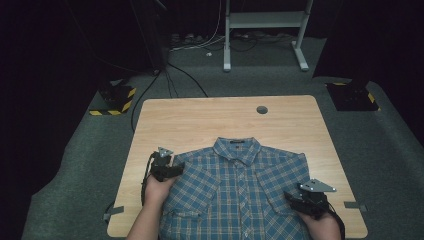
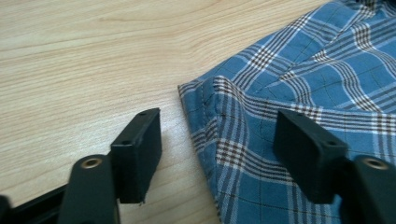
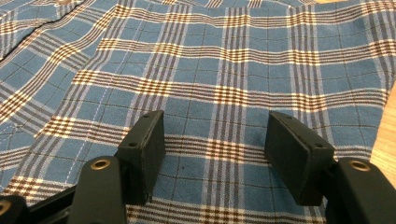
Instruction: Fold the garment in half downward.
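Note:
A blue plaid shirt (image 1: 235, 185) lies flat and face up on the wooden table (image 1: 200, 117), collar toward the far side, its lower part at the near edge. My left gripper (image 1: 177, 167) is at the shirt's left shoulder edge. In the left gripper view, the left gripper (image 2: 219, 135) is open and its jaws straddle the shirt's (image 2: 299, 70) seamed edge, one jaw over bare wood (image 2: 84, 60). My right gripper (image 1: 292, 197) rests over the shirt's right side. In the right gripper view, the right gripper (image 3: 215, 135) stands open just above flat plaid cloth (image 3: 224, 60), gripping nothing.
A round cable hole (image 1: 262, 109) sits near the table's far edge. Grey tape tabs (image 1: 112, 212) mark the table's near corners. Beyond the table are a white desk frame (image 1: 227, 35), cables, and two black stands with hazard stripes (image 1: 116, 98).

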A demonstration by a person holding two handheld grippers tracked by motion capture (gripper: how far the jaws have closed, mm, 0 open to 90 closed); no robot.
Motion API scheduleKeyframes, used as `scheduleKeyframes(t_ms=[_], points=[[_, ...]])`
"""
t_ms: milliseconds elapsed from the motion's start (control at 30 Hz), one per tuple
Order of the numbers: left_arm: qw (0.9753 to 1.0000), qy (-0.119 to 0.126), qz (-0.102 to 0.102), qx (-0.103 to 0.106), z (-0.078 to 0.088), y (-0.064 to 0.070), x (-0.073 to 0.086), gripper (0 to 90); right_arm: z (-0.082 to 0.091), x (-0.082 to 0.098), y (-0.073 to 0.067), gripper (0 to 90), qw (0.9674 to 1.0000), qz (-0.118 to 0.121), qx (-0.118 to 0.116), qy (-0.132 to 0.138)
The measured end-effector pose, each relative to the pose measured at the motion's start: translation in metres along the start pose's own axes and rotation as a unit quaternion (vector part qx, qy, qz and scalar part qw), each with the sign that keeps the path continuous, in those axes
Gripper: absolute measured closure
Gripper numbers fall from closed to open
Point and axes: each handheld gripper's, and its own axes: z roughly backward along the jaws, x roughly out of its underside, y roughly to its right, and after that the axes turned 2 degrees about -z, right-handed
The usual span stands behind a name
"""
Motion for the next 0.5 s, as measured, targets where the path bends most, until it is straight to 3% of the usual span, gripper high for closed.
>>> scheduleKeyframes(t_ms=[167,233,333,433,500], points=[[1.0000,-0.002,-0.001,0.004,0.003,0.006,0.000,54.9,0.000,0.000,0.000,36.3,1.0000,0.000,0.004,0.000],[1.0000,-0.001,0.000,0.004,0.003,0.007,0.000,57.0,0.001,0.000,0.000,36.0,1.0000,0.001,0.005,0.002],[1.0000,-0.005,0.004,0.006,0.003,0.007,-0.002,62.0,0.006,0.002,-0.002,37.4,0.9996,0.011,0.012,0.024],[0.9999,0.000,0.010,0.010,0.003,0.006,-0.001,68.3,0.012,0.002,0.003,38.2,0.9992,-0.004,0.014,0.038],[0.9998,0.005,0.010,0.014,0.002,0.006,0.000,70.6,0.013,-0.002,0.013,38.7,0.9987,-0.028,0.011,0.041]])
